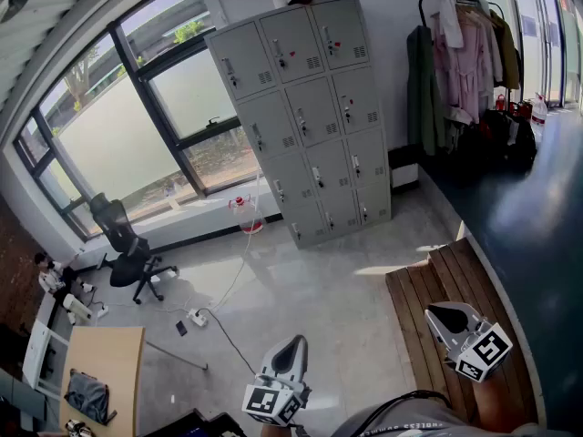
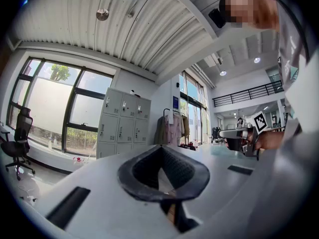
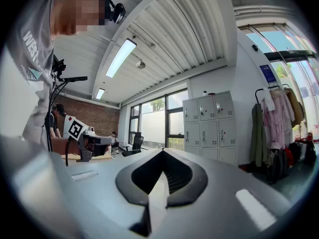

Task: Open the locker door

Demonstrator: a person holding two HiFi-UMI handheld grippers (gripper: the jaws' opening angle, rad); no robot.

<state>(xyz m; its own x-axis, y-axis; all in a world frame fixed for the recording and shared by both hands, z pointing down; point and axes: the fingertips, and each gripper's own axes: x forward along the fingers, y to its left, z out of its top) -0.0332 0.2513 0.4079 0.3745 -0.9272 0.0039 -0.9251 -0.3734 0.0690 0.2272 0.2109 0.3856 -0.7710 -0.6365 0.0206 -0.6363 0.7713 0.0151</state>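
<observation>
While the closed grey locker (image 1: 305, 116) stands by the window (image 1: 118, 144), well apart across the floor (image 1: 310, 289), the left tool (image 1: 290, 351) and right tool (image 1: 453, 318) hang level with jaws together, both empty

Office-type workspace with a staff storage corner. Evidence: grey locker bank (image 1: 305, 116) against the wall, clothes rack (image 1: 465, 39) hung with garments, and swivel office chair (image 1: 127, 244) beside full-height windows (image 1: 118, 135). Wooden desk (image 1: 105, 353) at lower left.
</observation>
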